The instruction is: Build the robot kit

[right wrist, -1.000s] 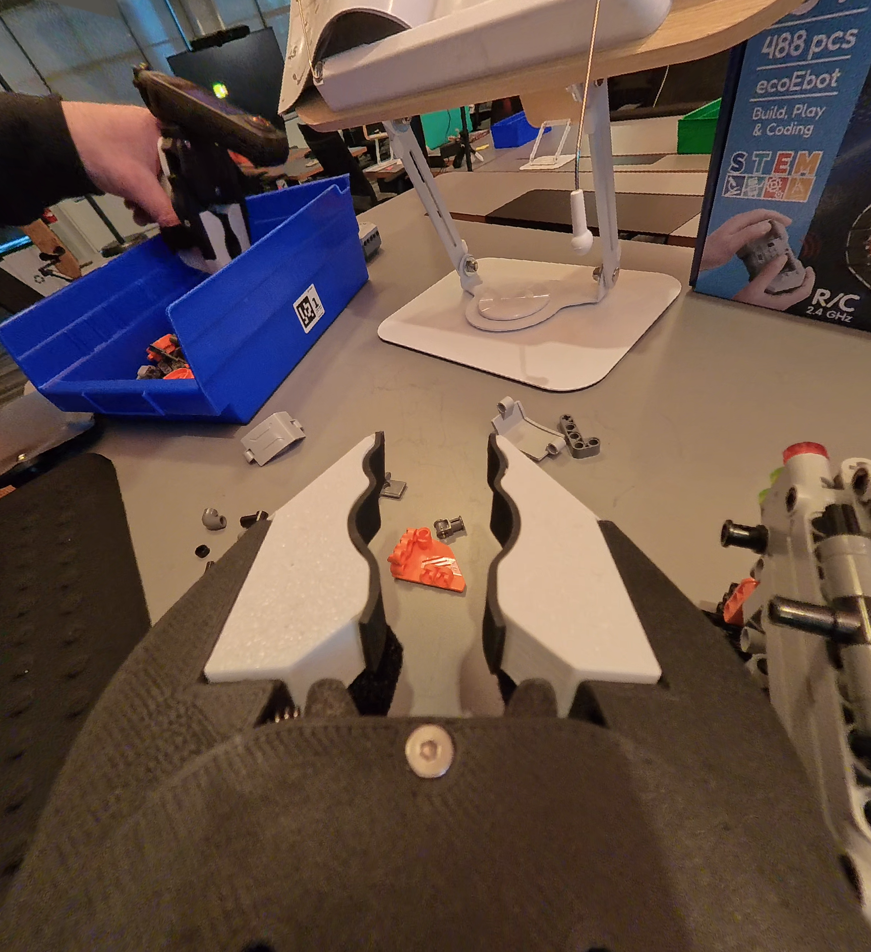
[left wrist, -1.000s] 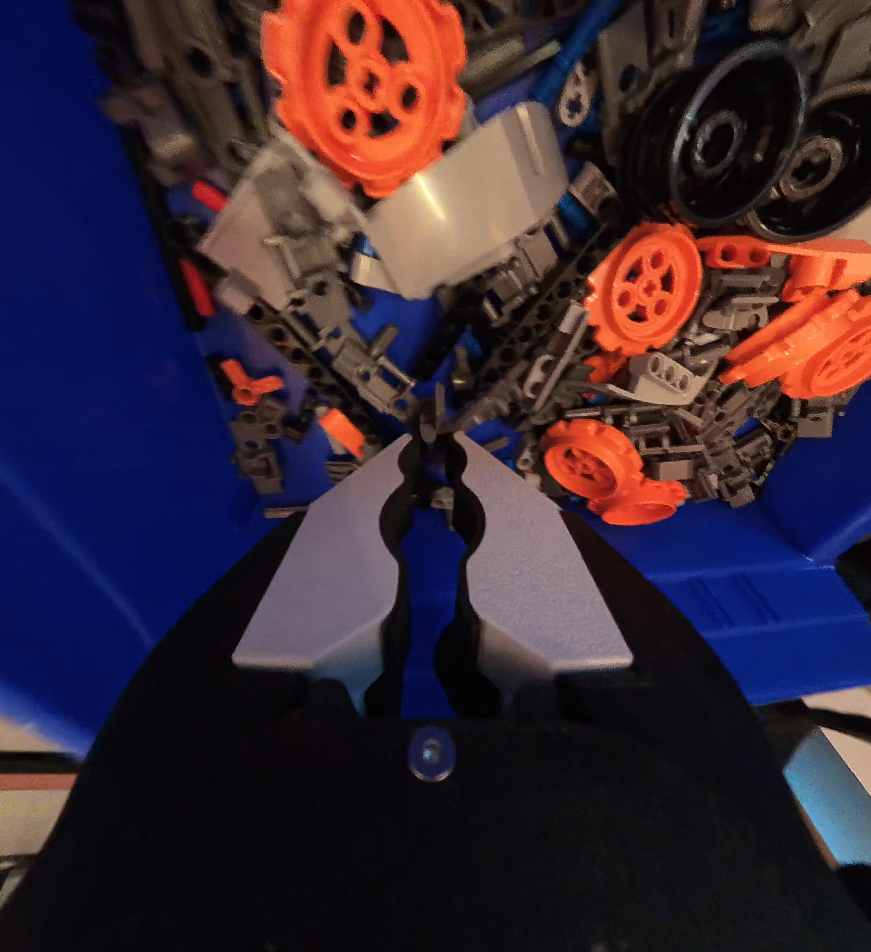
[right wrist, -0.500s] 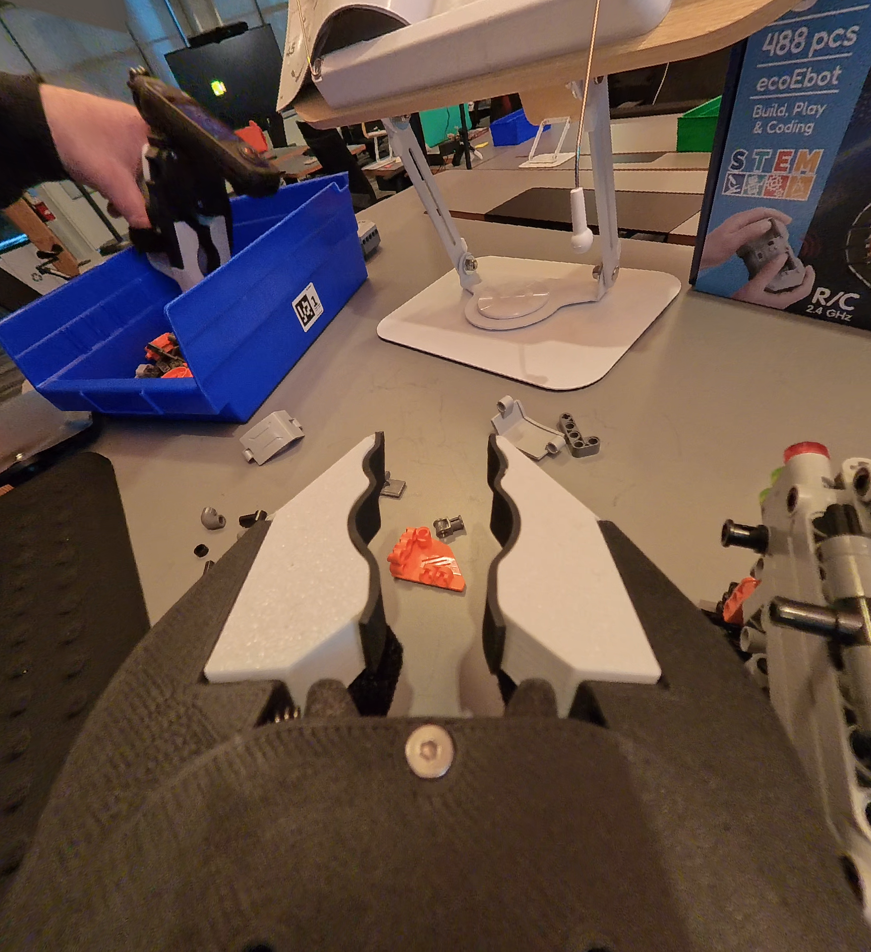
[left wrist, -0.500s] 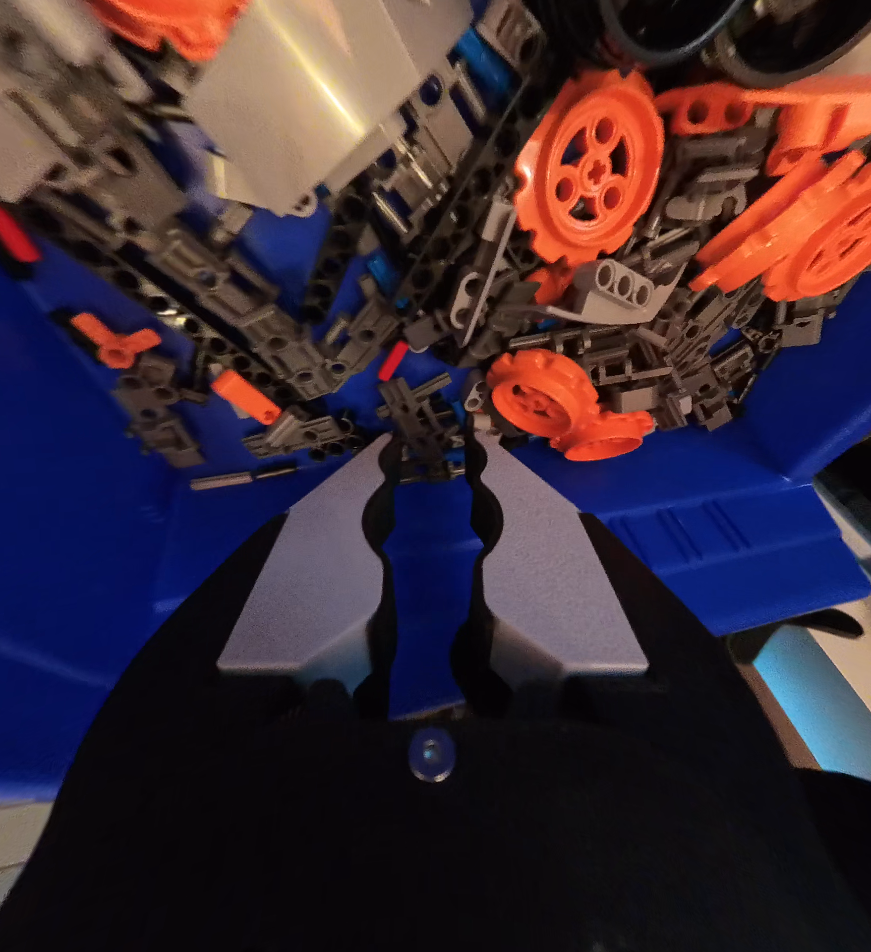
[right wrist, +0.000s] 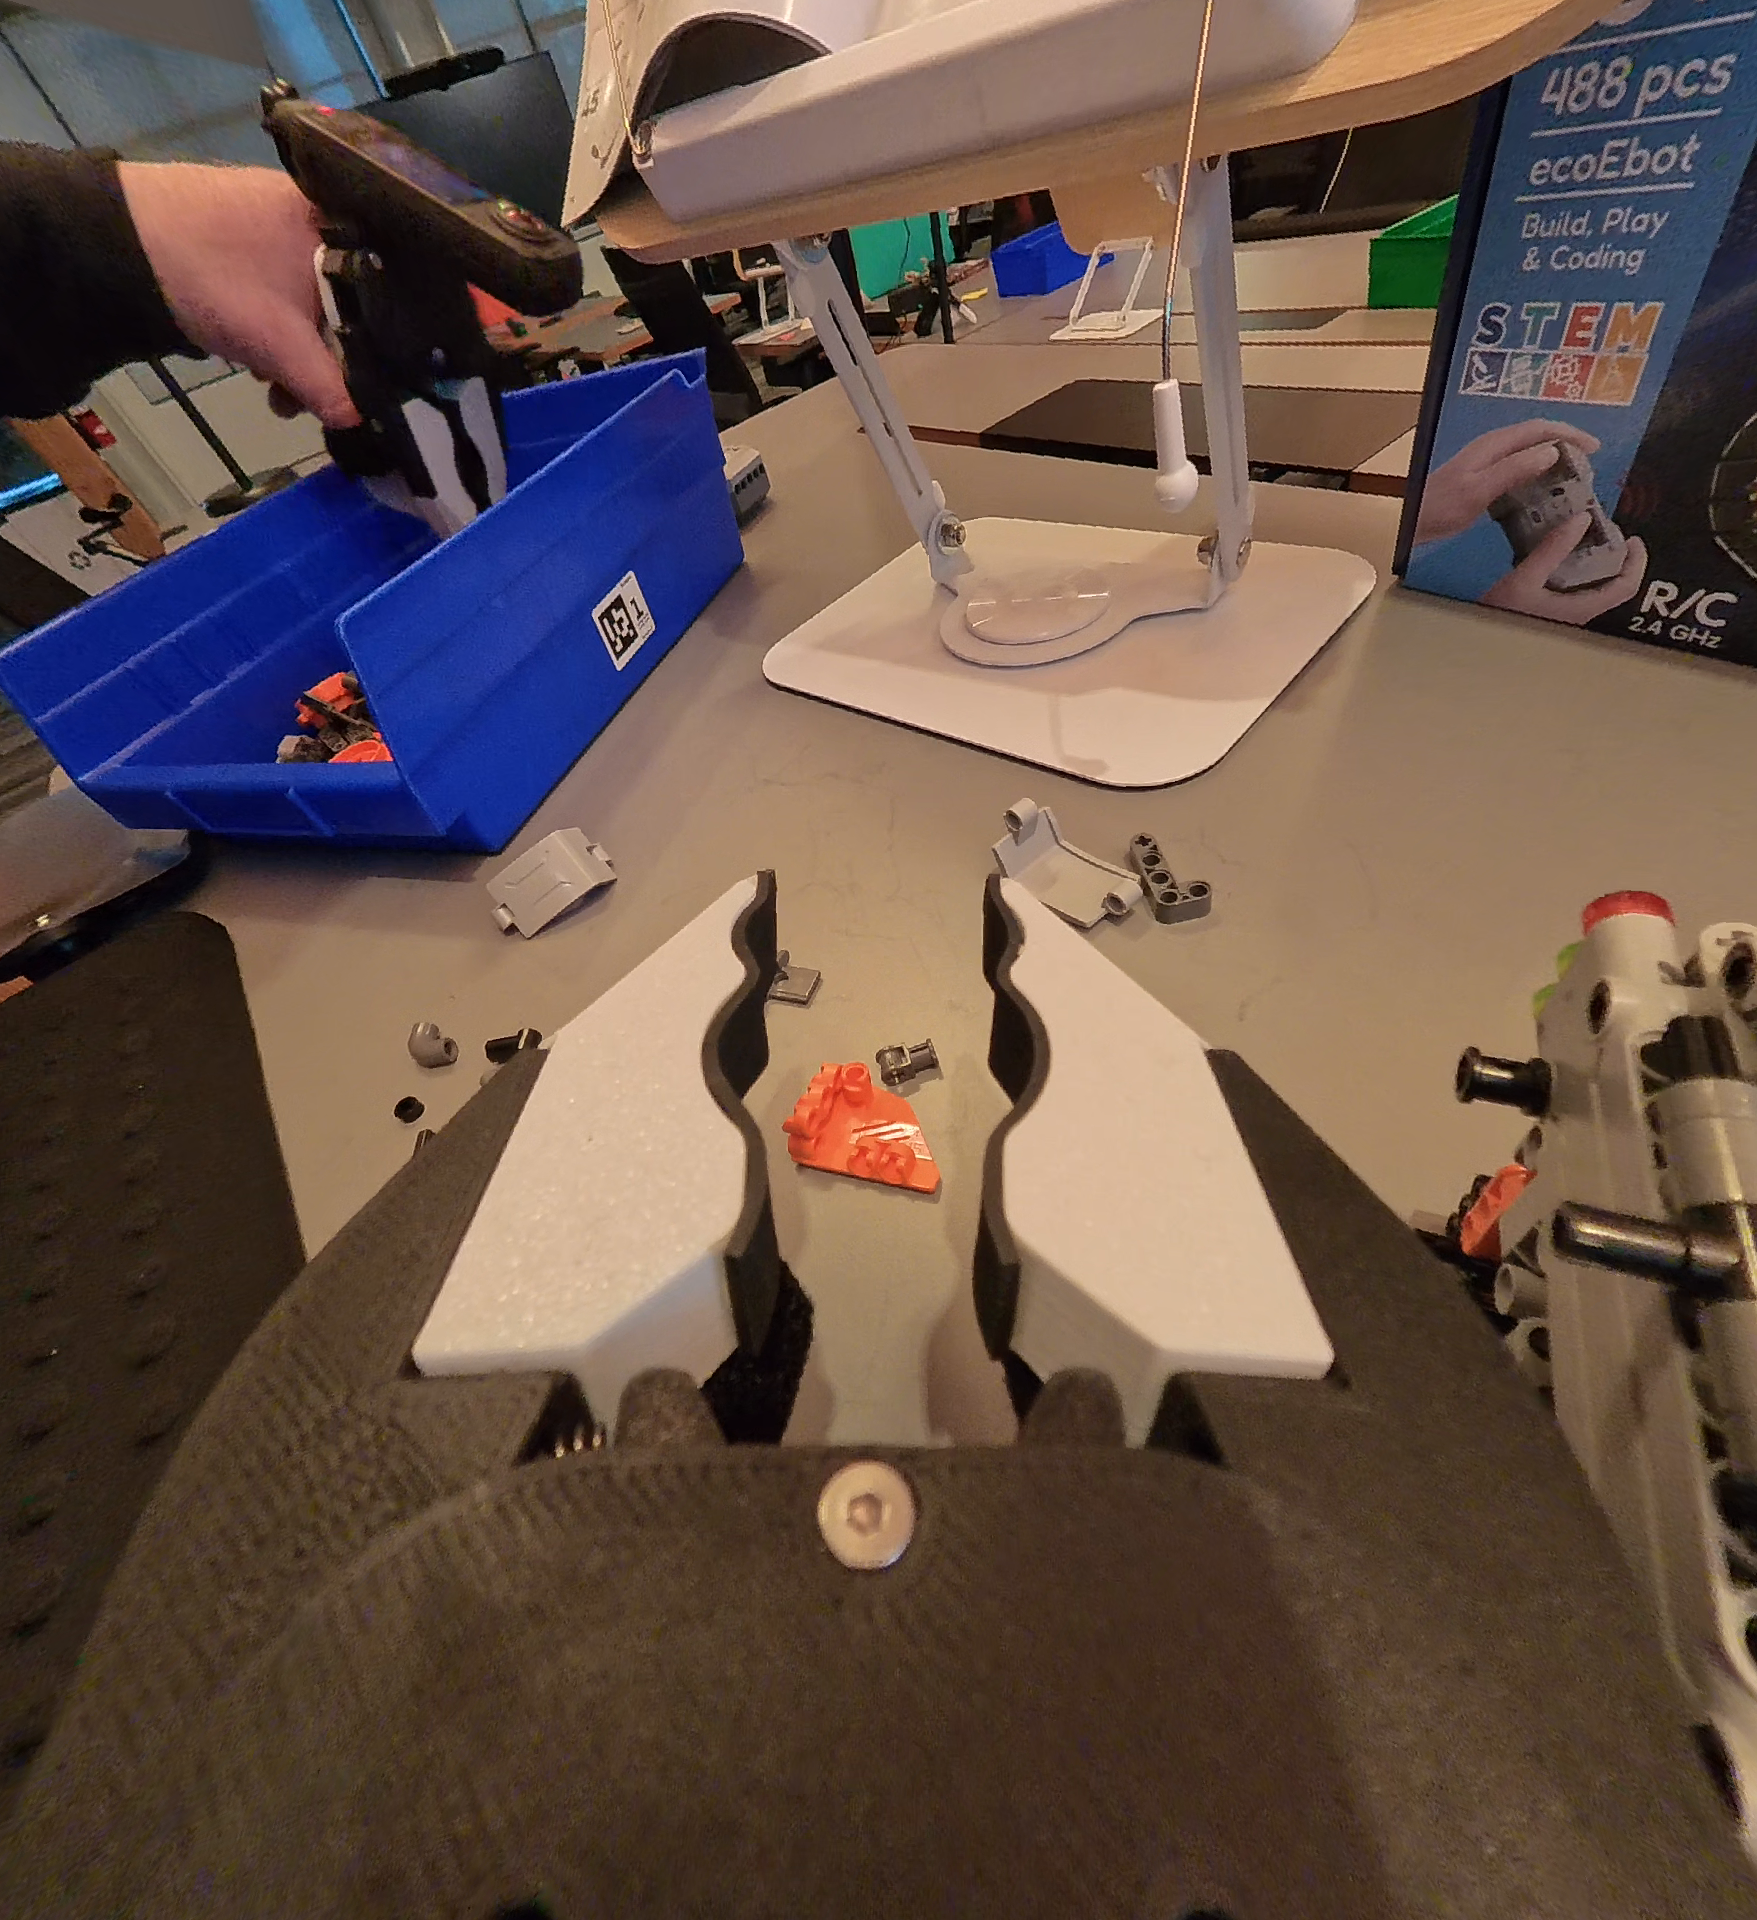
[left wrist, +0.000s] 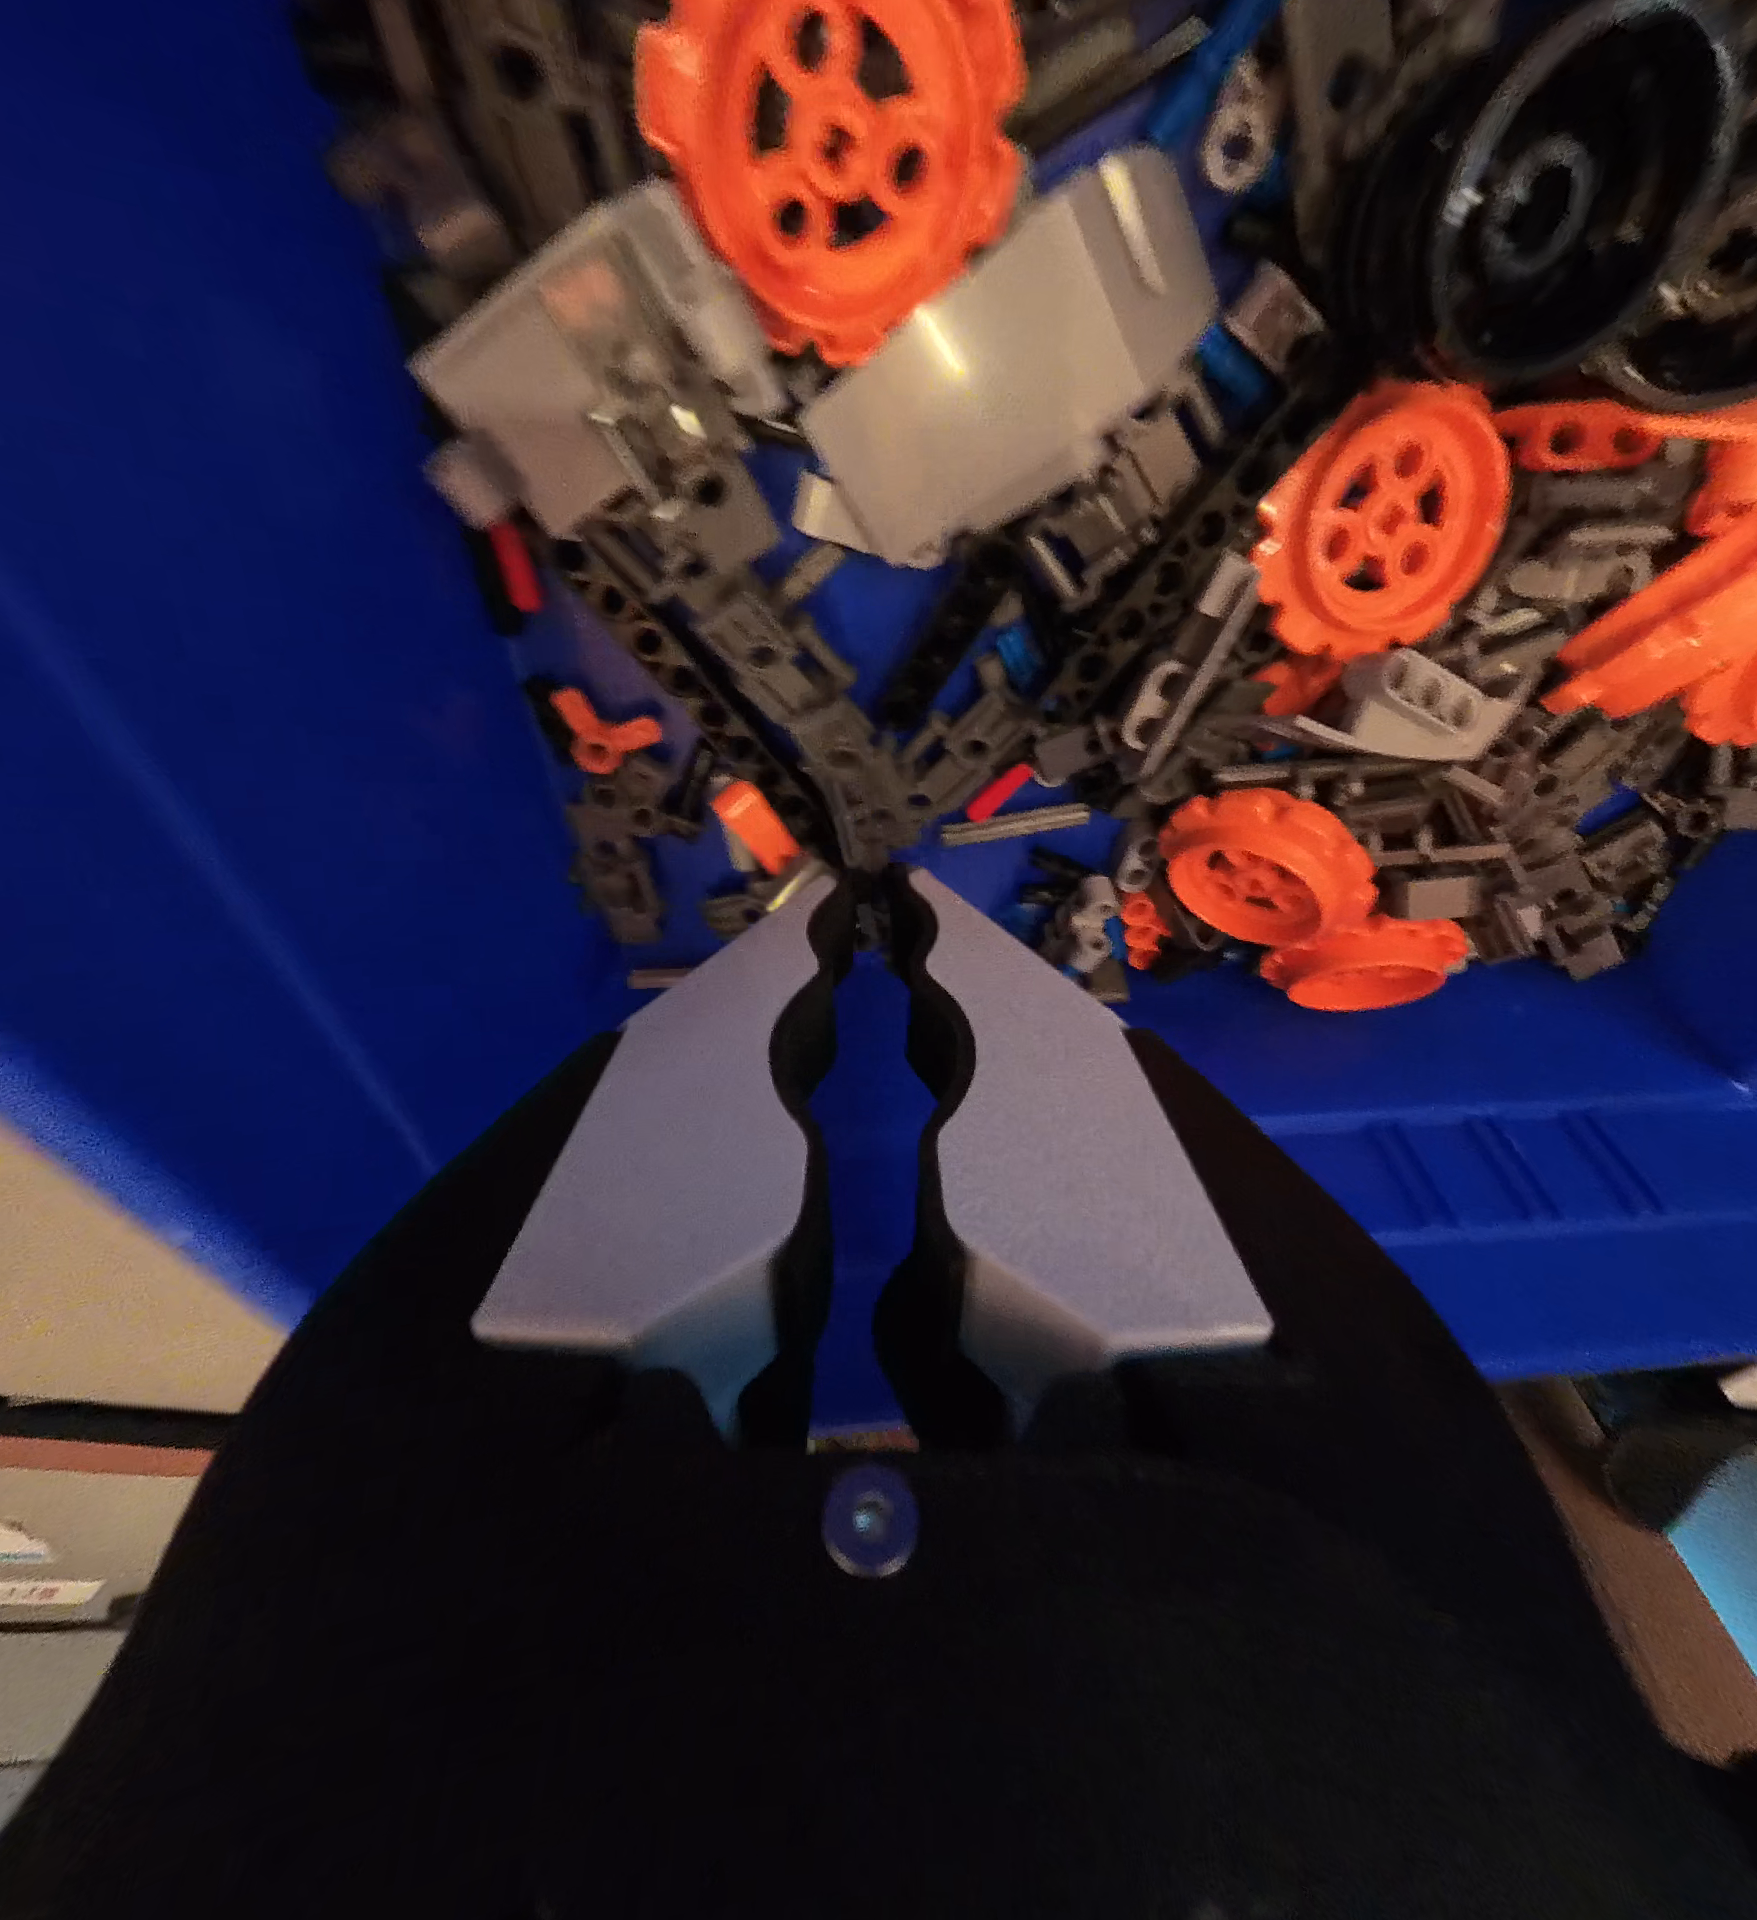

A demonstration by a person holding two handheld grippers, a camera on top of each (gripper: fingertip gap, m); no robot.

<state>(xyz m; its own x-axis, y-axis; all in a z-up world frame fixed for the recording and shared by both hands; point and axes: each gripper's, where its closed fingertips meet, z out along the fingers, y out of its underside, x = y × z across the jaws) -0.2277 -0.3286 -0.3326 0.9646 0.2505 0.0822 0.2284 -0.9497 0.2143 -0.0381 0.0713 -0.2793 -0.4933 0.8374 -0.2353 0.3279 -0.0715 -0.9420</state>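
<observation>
A small dark grey piece (left wrist: 869, 831) is pinched between the tips of the left gripper (left wrist: 869, 899). The jaws are almost together, closed on that piece. The piece is still among the other bits in the blue bin (left wrist: 178, 623), and it cannot be told if it is lifted off them. The left gripper is seen inside the bin, held by a hand (right wrist: 240, 291) in a black sleeve.

Just around the piece, long dark bars with holes (left wrist: 687, 665) are seen. A small orange block (left wrist: 749, 821) lies just to the left. Orange wheels (left wrist: 822, 166) and black wheels (left wrist: 1539, 187) are piled farther back, with two light grey boxes (left wrist: 1009, 364) between them.

The right gripper (right wrist: 879, 904) is held over the grey table (right wrist: 1373, 831), well apart from the bin. Its jaws are wide apart and nothing is held in them. An orange flat piece (right wrist: 863, 1132) lies on the table between the fingers, with a tiny dark peg (right wrist: 907, 1060) just beside it. A grey lid piece (right wrist: 547, 883) lies near the bin. A curved grey piece (right wrist: 1056, 862) and a dark bent bar (right wrist: 1170, 891) lie ahead to the right. A half-built grey toy (right wrist: 1684, 1195) is seen at the right edge. A white stand (right wrist: 1071, 644) and a blue toy box (right wrist: 1622, 343) are farther back.
</observation>
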